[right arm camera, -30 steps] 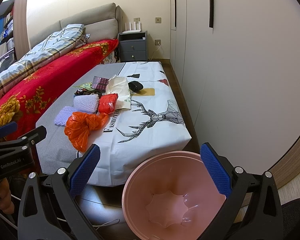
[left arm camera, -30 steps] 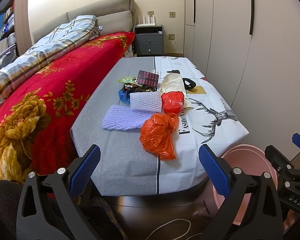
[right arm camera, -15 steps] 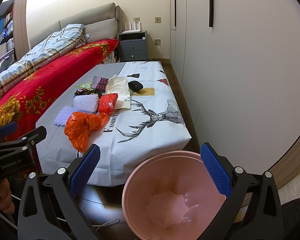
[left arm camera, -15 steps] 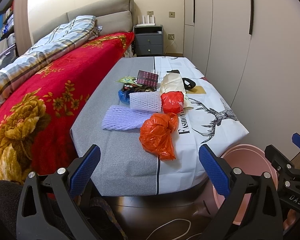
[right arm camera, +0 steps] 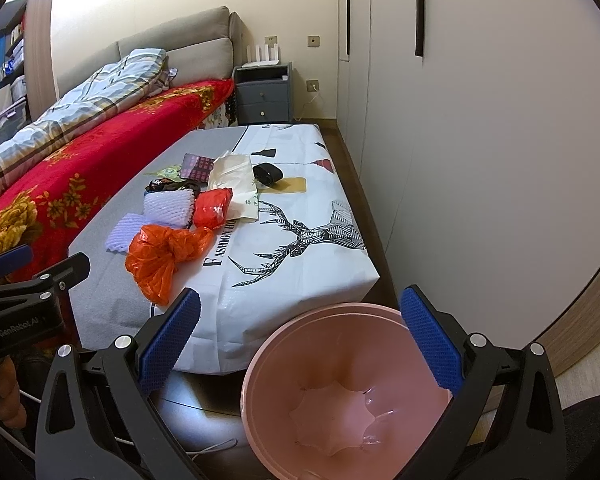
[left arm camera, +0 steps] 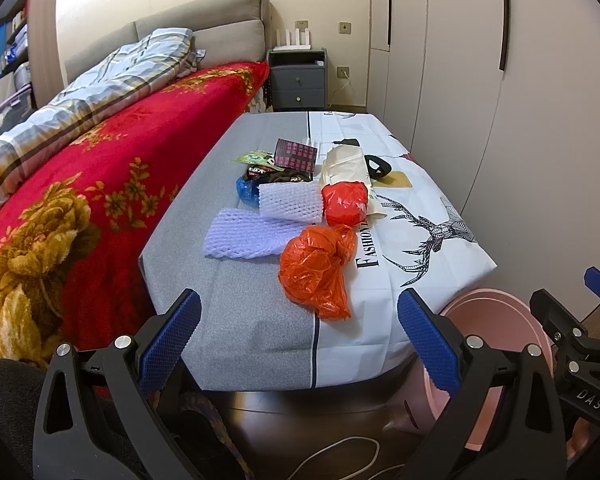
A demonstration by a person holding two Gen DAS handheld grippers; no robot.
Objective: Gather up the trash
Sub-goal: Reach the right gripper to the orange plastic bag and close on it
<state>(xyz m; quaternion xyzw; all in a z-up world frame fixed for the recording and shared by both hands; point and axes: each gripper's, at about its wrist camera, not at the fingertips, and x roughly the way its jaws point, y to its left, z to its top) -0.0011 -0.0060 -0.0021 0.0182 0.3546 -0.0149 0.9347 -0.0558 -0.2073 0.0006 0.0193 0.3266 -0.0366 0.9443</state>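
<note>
Trash lies on a low cloth-covered table (left arm camera: 260, 320): a crumpled orange plastic bag (left arm camera: 318, 268) nearest me, a red bag (left arm camera: 346, 203), two lilac foam nets (left arm camera: 244, 232), a cream bag (left arm camera: 342, 164), snack wrappers (left arm camera: 276, 174) and a dark patterned packet (left arm camera: 296, 154). A pink bin (right arm camera: 340, 392) stands on the floor at the table's near right corner and holds nothing. My left gripper (left arm camera: 298, 340) hovers open before the table edge, short of the orange bag (right arm camera: 160, 256). My right gripper (right arm camera: 298, 340) hangs open over the bin, fingers bare.
A bed with a red flowered blanket (left arm camera: 80, 200) runs along the table's left side. White wardrobe doors (right arm camera: 460, 140) close off the right. A grey nightstand (left arm camera: 298, 80) stands at the back. A white cable (left arm camera: 340, 456) lies on the dark floor below me.
</note>
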